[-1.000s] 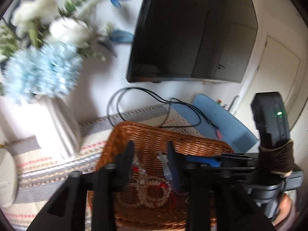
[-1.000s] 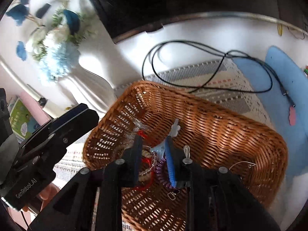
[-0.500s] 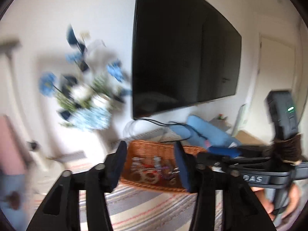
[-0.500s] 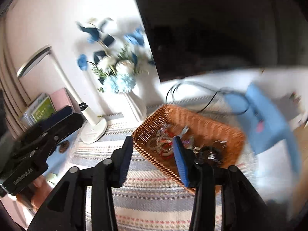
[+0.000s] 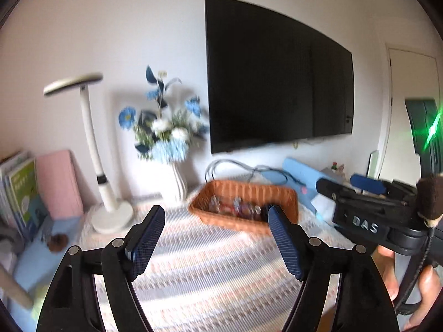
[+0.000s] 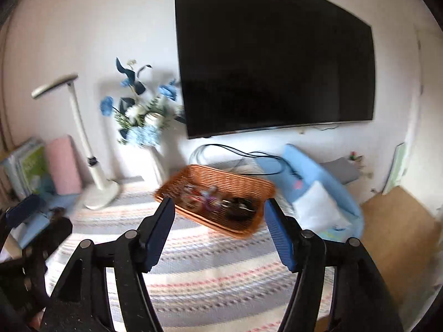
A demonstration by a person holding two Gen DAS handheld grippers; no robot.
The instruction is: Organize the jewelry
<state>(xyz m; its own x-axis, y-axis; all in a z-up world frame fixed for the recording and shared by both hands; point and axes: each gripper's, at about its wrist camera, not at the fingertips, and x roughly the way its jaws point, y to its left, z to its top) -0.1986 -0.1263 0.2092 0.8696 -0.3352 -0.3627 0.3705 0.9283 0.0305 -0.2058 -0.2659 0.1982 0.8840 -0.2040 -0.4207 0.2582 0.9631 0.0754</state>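
Observation:
A brown wicker basket (image 5: 277,193) (image 6: 249,182) sits on the striped cloth and holds a tangle of jewelry (image 5: 235,206) (image 6: 210,199), blurred by motion. My left gripper (image 5: 216,227) hangs well back from the basket over the cloth, its jaws opening with nothing between them. My right gripper (image 6: 220,220) is likewise pulled back and above the cloth, jaws opening and empty. In the left wrist view the right gripper's body (image 5: 368,215) shows at the right edge, with a hand (image 5: 423,282) under it.
A white vase of blue and white flowers (image 5: 169,144) and a white desk lamp (image 5: 110,213) stand left of the basket. Books and a pink case (image 5: 58,185) lean at the far left. A dark wall screen (image 5: 277,77), a black cable (image 6: 249,155) and a blue cushion (image 6: 318,182) lie behind and right.
Both grippers have drawn back and up from inside the basket, which now looks small and distant. Both pairs of jaws have spread wider, and nothing came away in them.

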